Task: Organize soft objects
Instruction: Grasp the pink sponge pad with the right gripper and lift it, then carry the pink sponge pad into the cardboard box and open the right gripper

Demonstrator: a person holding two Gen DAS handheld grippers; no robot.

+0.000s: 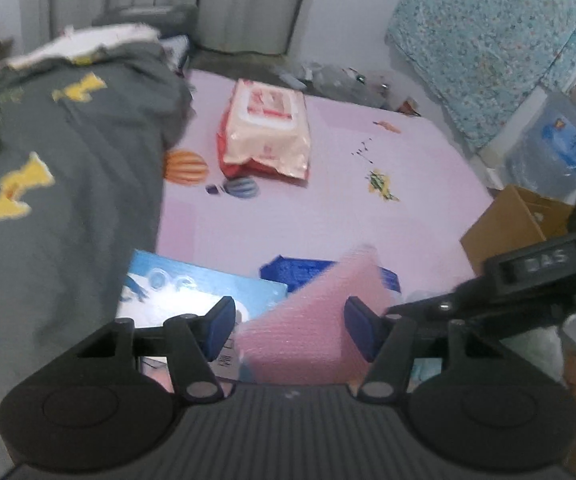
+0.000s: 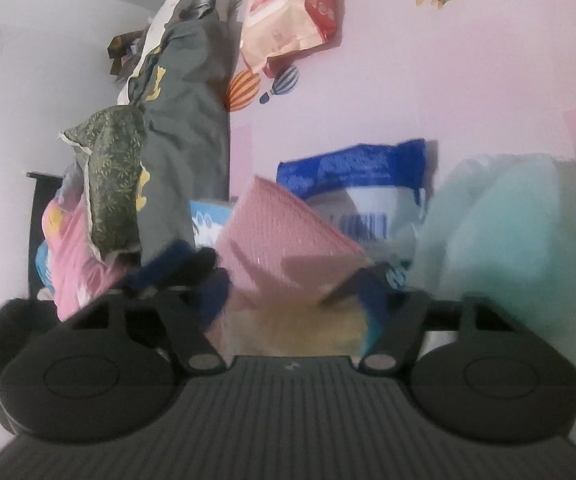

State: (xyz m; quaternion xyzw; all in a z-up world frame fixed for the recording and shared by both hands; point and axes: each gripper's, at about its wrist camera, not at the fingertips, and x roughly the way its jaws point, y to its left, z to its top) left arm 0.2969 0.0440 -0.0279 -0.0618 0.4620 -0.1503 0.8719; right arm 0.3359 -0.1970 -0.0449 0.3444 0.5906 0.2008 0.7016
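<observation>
Plainly, both tools are working on one thing, so the grip wants care. At the far left of the left wrist view the grey garment (image 1: 68, 200) is lying in a heap over the edge of the bed (image 1: 327, 216), with a light blue pack (image 1: 192, 284) poking out from under it. Next to that the left tool (image 1: 291, 328) is standing about half wide around the pink pack (image 1: 311, 320), which is tilting up off the bed; its left pad looks just apart from the pack and its right pad right against it, so I judge it is not clamping yet. A dark blue pack (image 1: 291, 272) is lying just behind, and a wipes pack (image 1: 266, 128) is sitting well apart further up the bed. To the right the right tool (image 2: 291, 292) is reaching in at the same pink pack; the right wrist view is too blurred to tell whether its pads are pressing. Beyond it a pale green soft bundle (image 2: 507, 220) is lying near.

To do this well, each tool should be taking its own edge of the pack, squarely and deep enough, without catching the light blue pack or the garment. Squeezing gently matters, since the pack looks soft and would probably buckle
</observation>
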